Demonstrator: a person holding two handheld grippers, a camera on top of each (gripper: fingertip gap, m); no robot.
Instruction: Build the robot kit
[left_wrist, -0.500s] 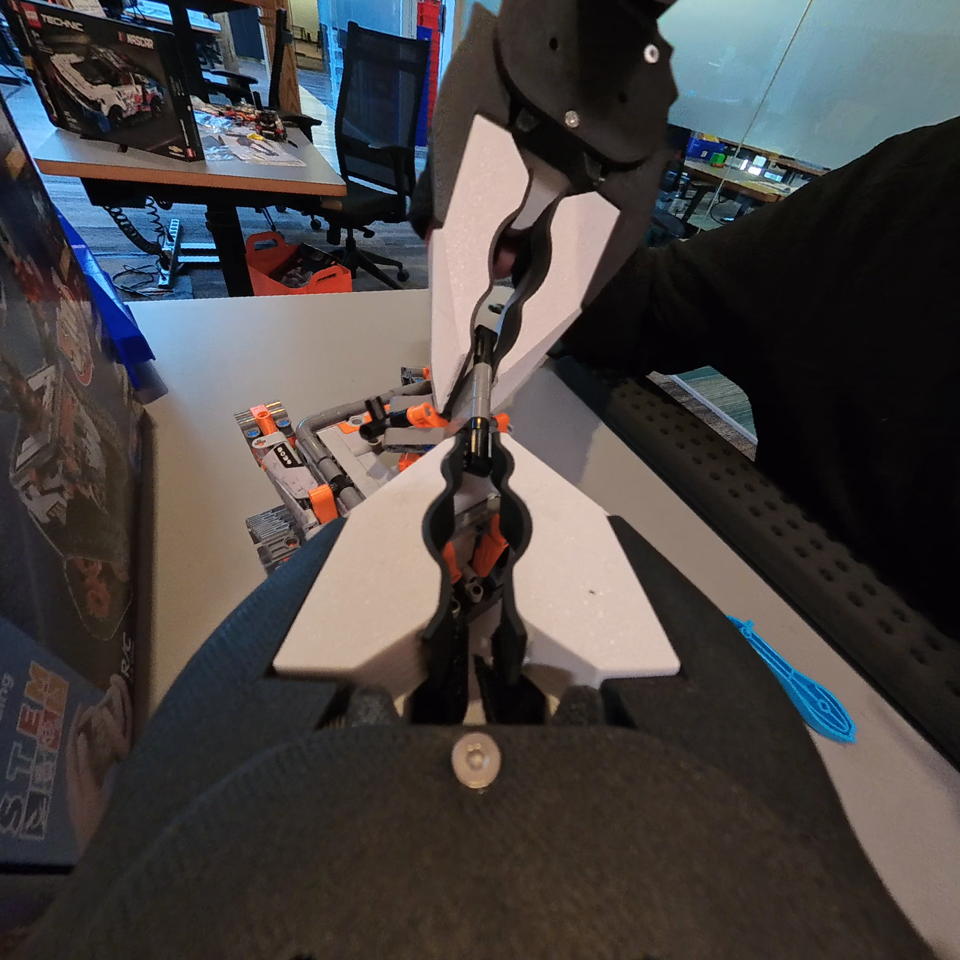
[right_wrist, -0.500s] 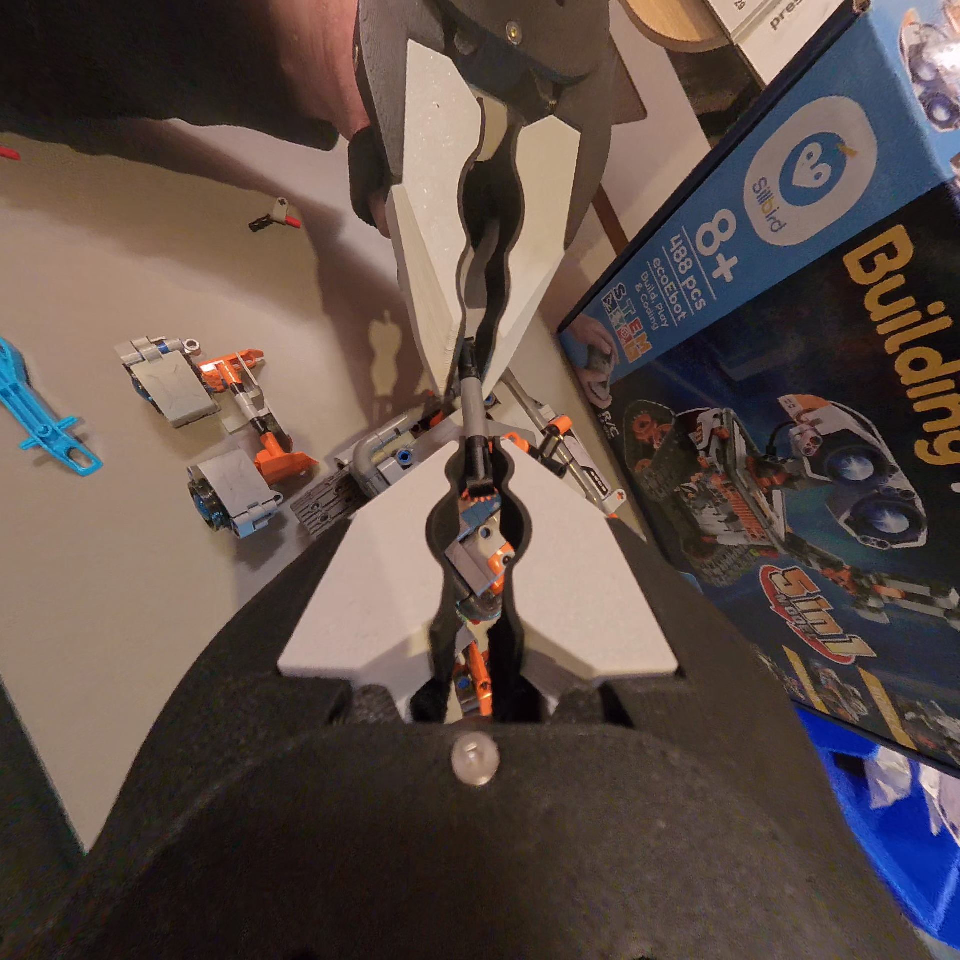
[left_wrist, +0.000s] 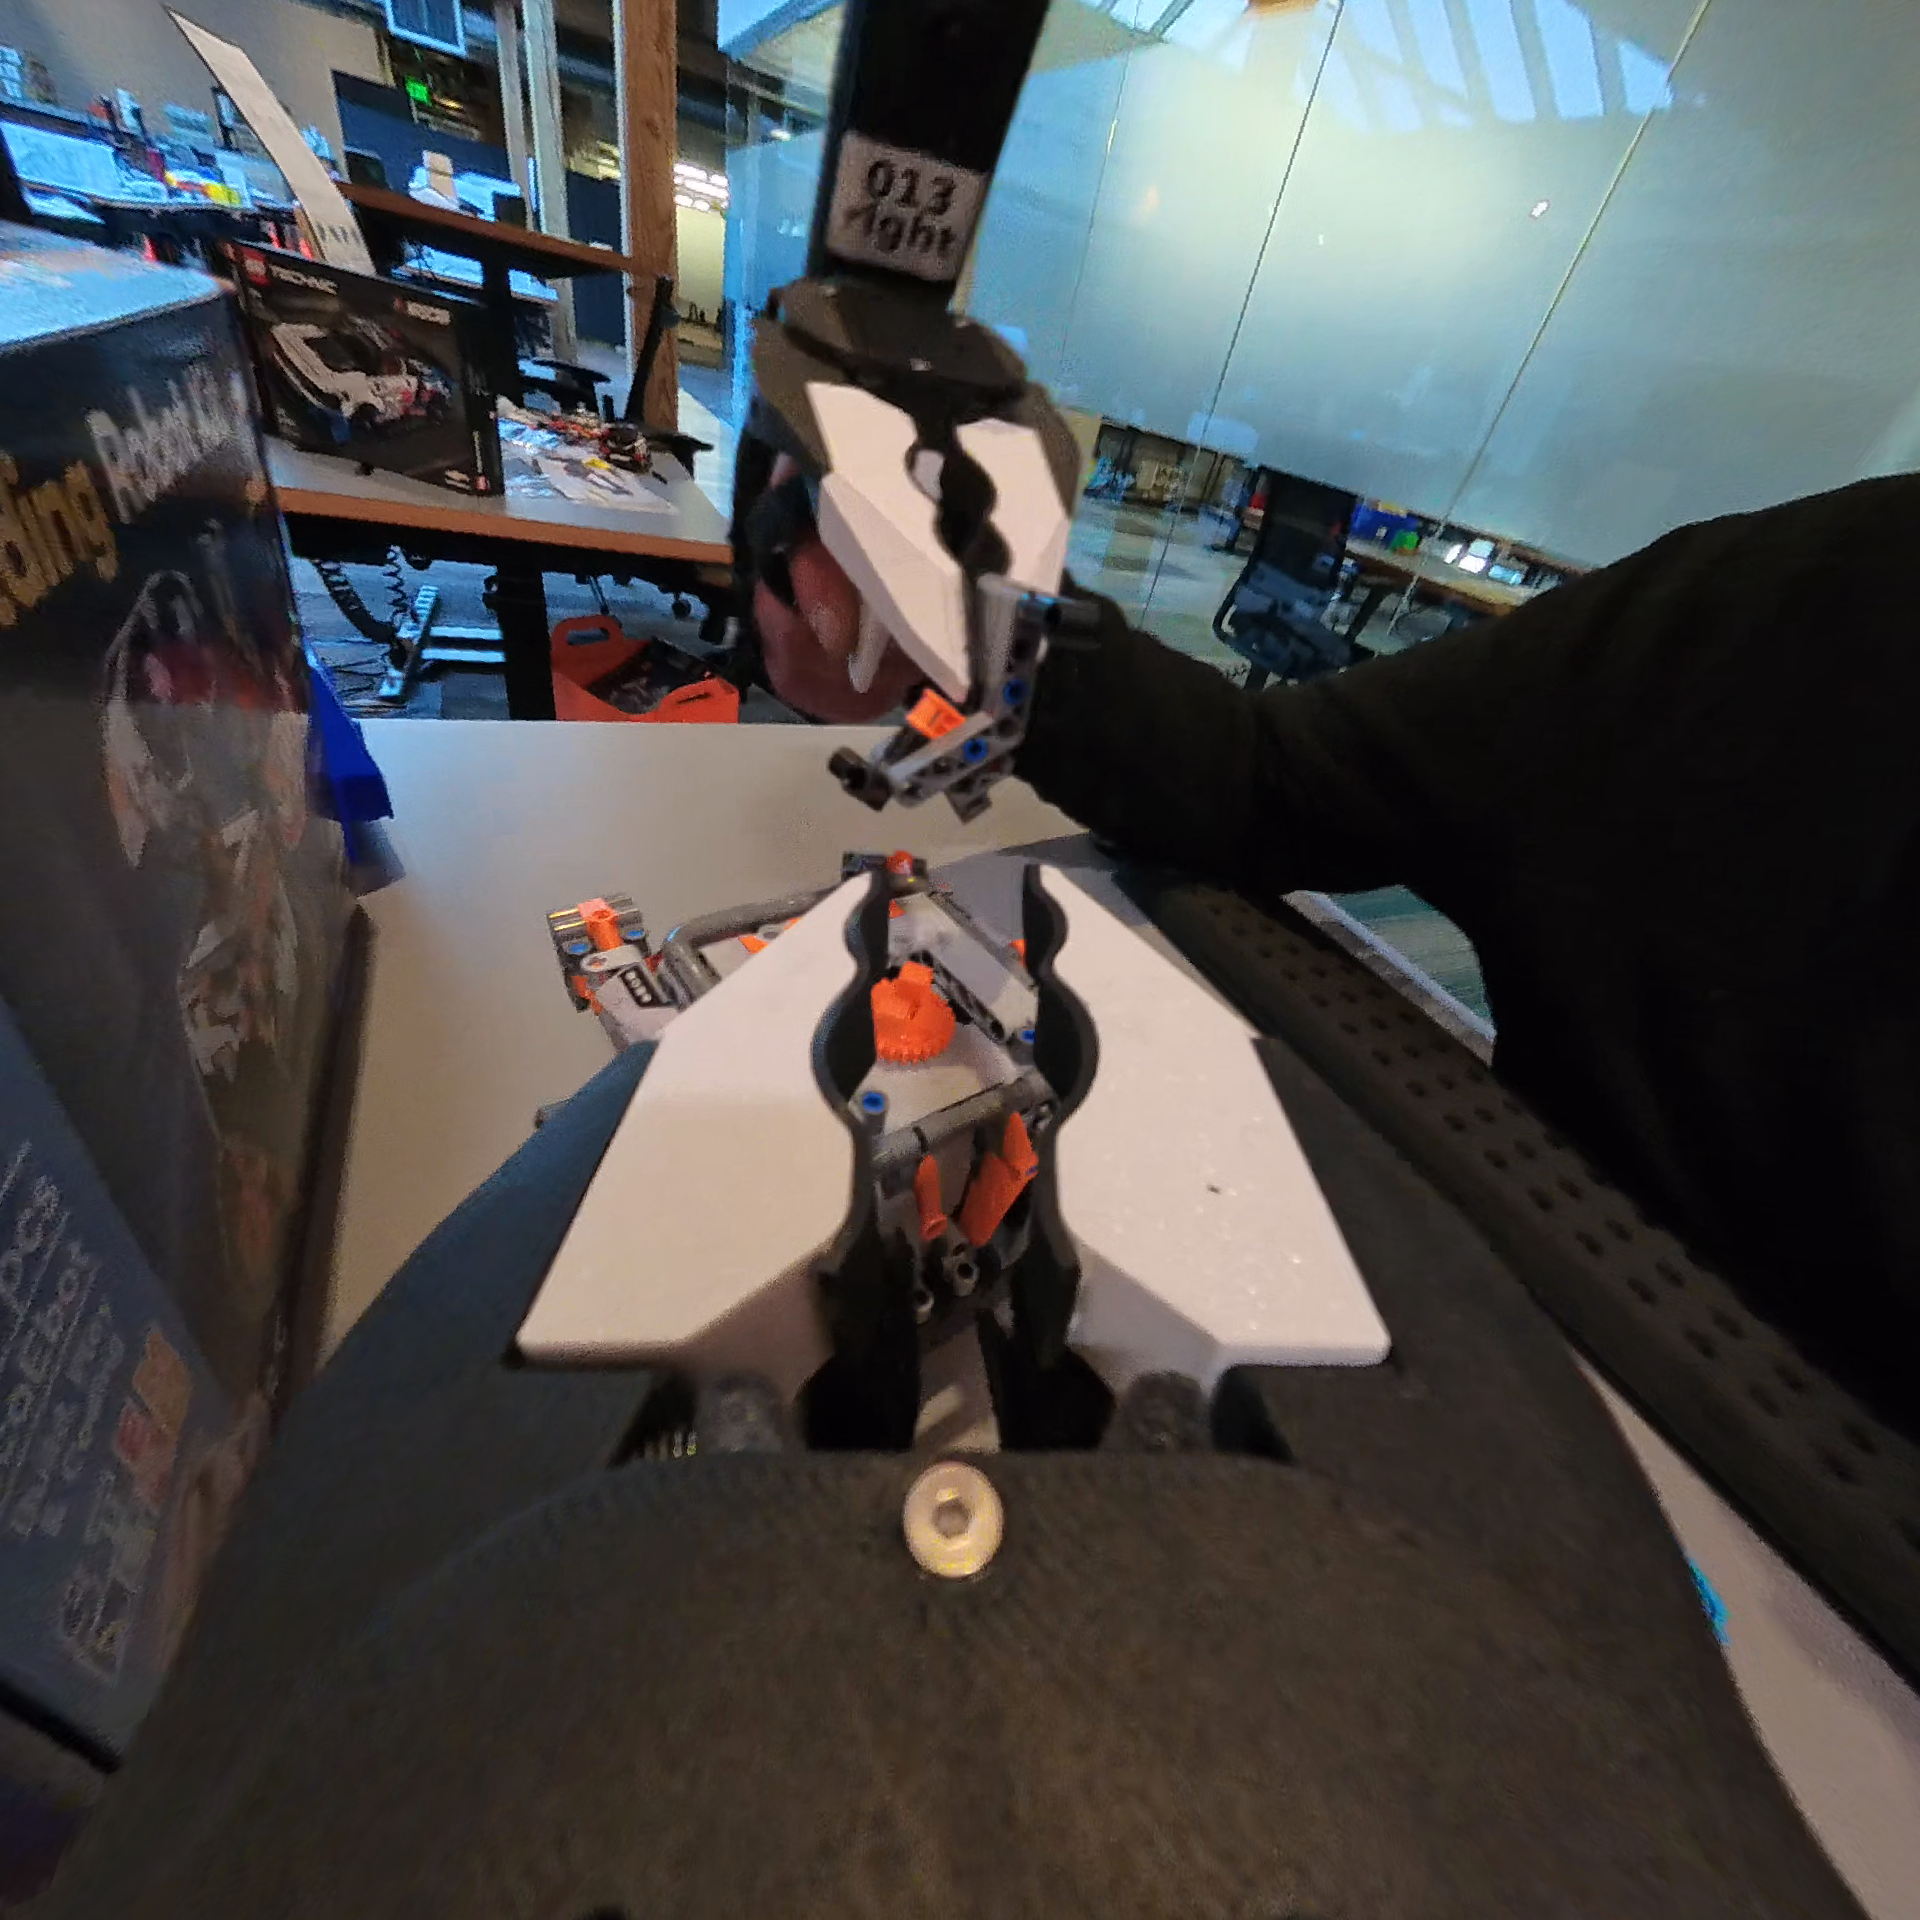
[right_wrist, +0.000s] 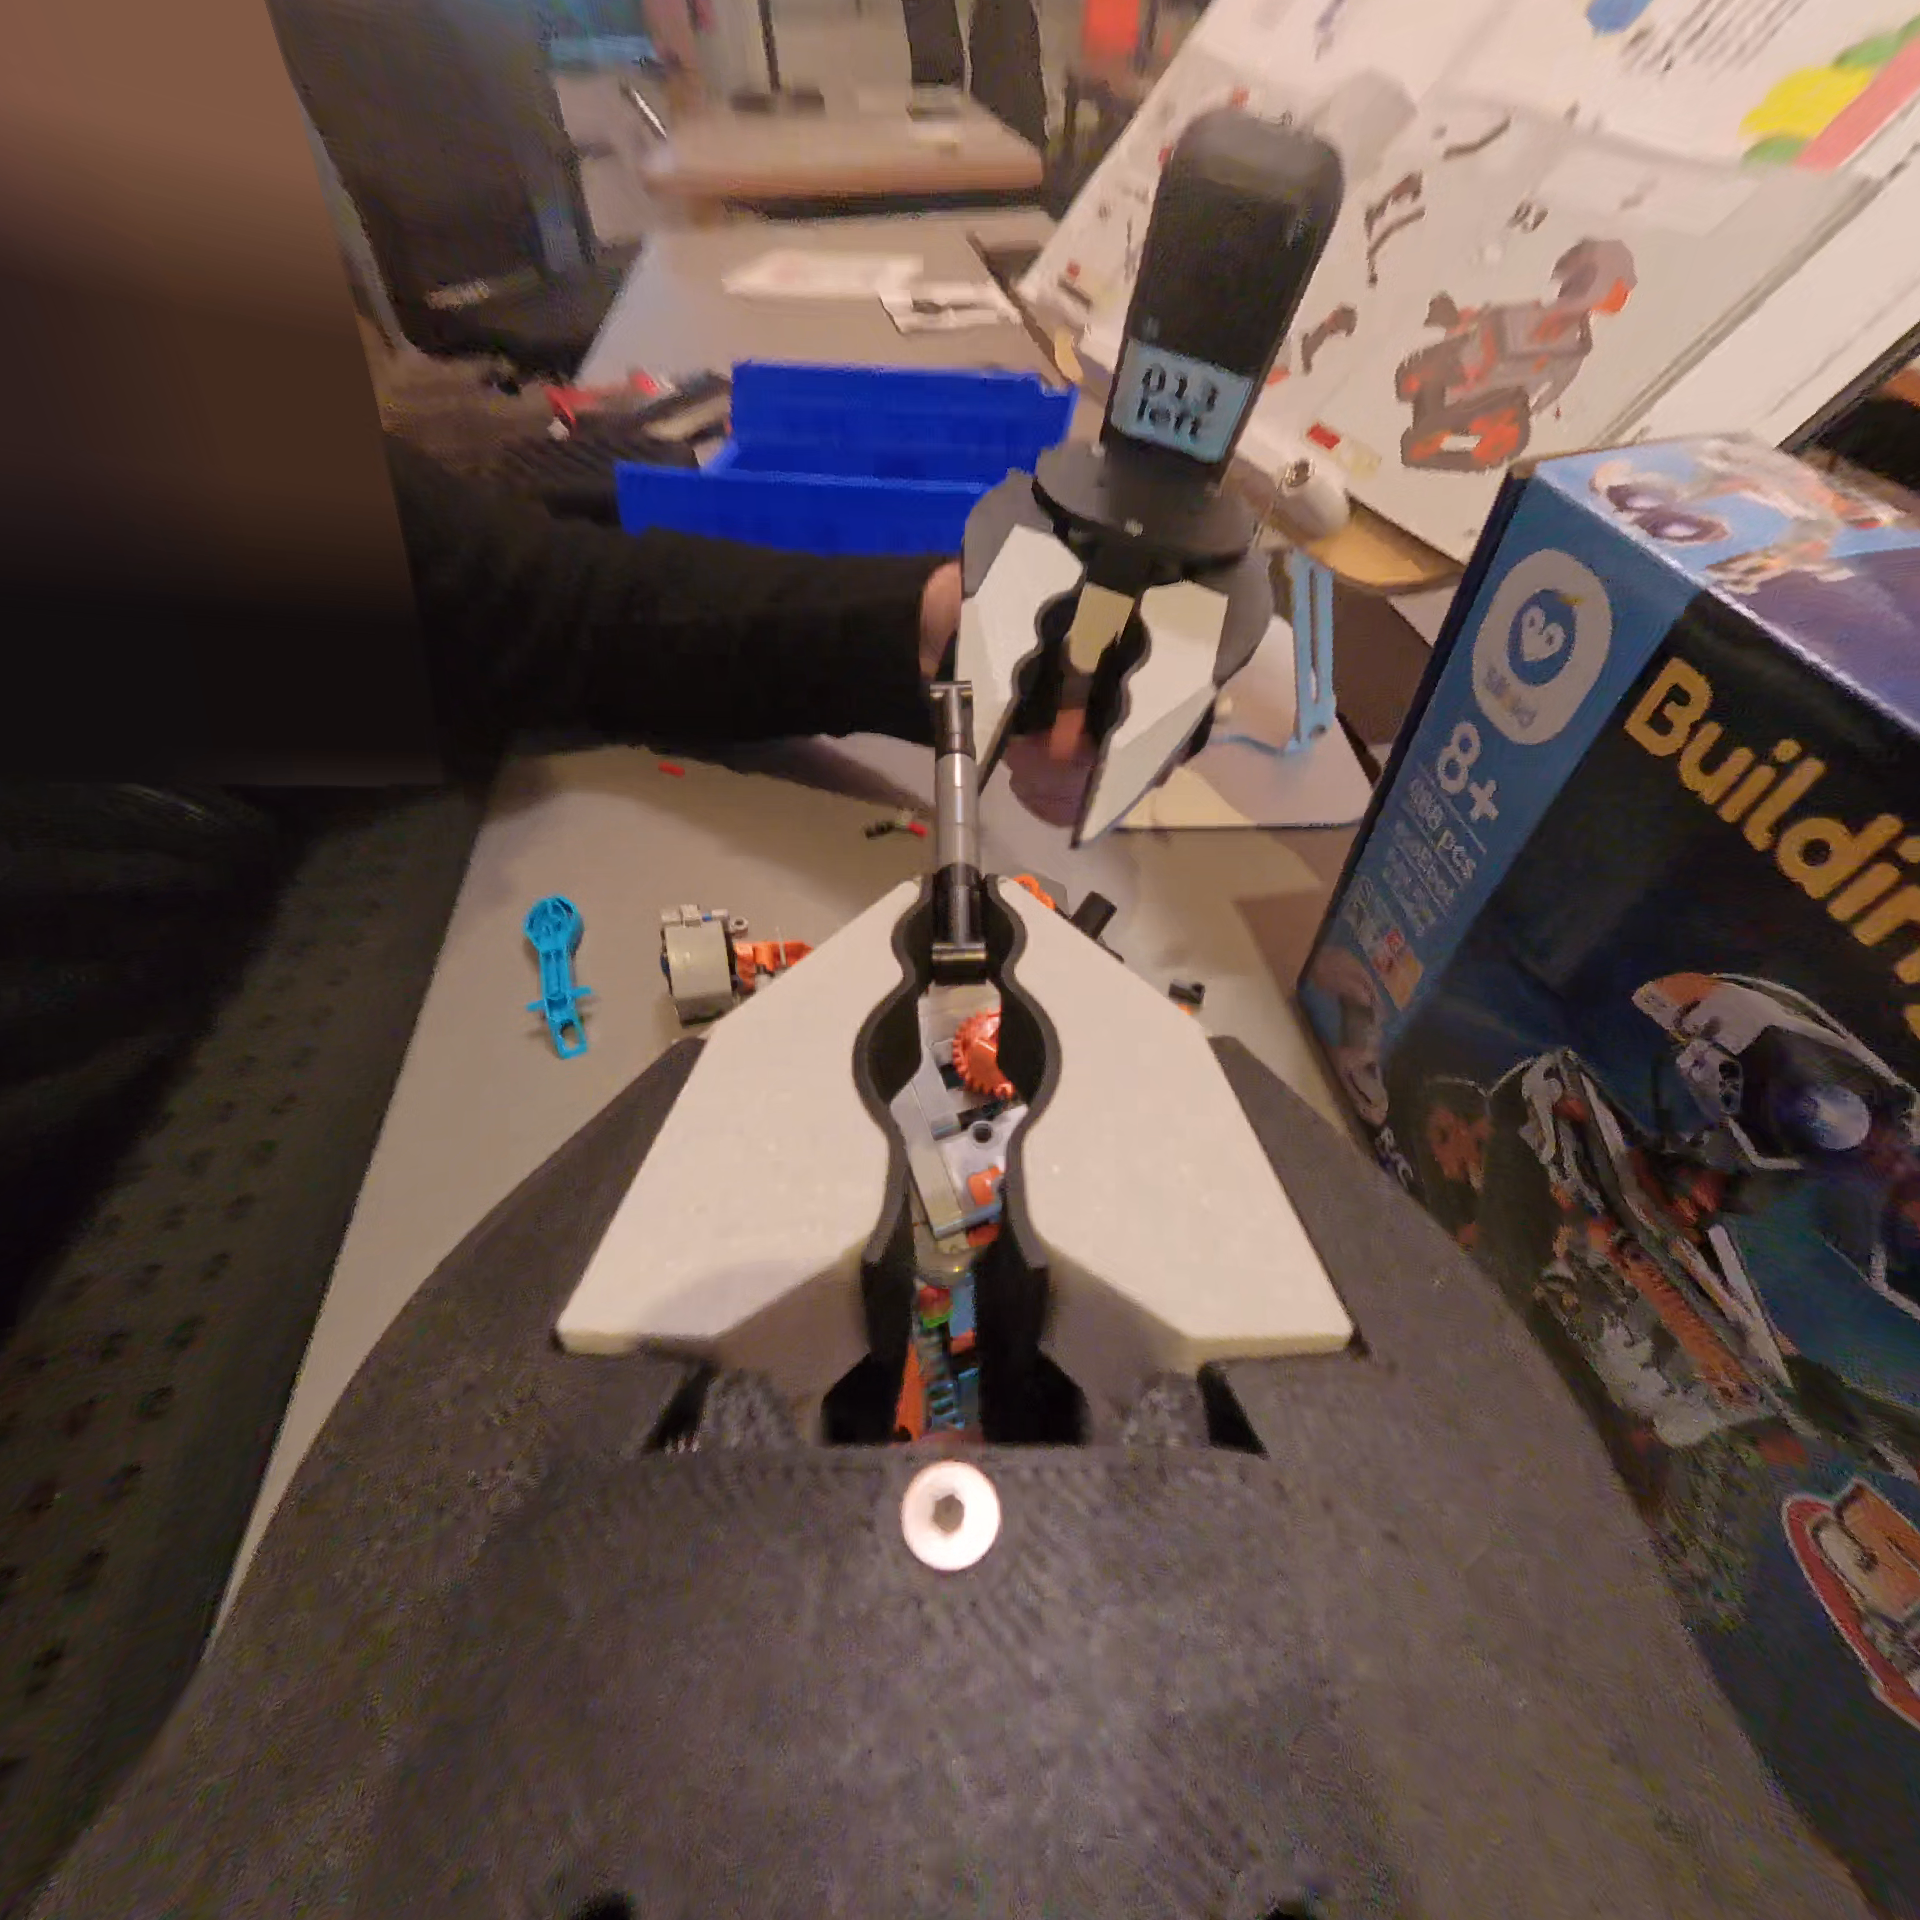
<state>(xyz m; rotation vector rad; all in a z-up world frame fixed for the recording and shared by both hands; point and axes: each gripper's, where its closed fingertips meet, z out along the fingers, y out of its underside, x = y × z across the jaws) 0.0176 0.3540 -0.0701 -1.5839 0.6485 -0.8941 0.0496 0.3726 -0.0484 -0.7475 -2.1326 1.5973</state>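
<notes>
My right gripper (right_wrist: 958, 896) is shut on the black end of a grey-and-black rod piece (right_wrist: 954, 800) that sticks out past its tips. In the left wrist view it (left_wrist: 977, 681) hangs above the table with that piece (left_wrist: 935, 748), which carries grey beams and an orange part. My left gripper (left_wrist: 956, 883) is open and empty, just above a grey-and-orange block model (left_wrist: 623, 956) lying on the table. An orange gear (left_wrist: 904, 1023) shows between its fingers. In the right wrist view the left gripper (right_wrist: 1044, 800) is open, close behind the rod's far end.
A tall dark-blue toy box (right_wrist: 1662, 935) stands right of the model, and shows at the left in the left wrist view (left_wrist: 135, 935). A light-blue tool (right_wrist: 556, 977) and a grey wheel part (right_wrist: 701, 966) lie on the table. A blue bin (right_wrist: 852, 468) stands behind. A black perforated mat (left_wrist: 1558, 1195) lines the table edge. Some 5 cm of space lies between my two pairs of fingers.
Both grippers were shut tip to tip on the same rod. The left gripper has opened and let go. The right gripper has lifted away with the piece, and the two are now apart.
</notes>
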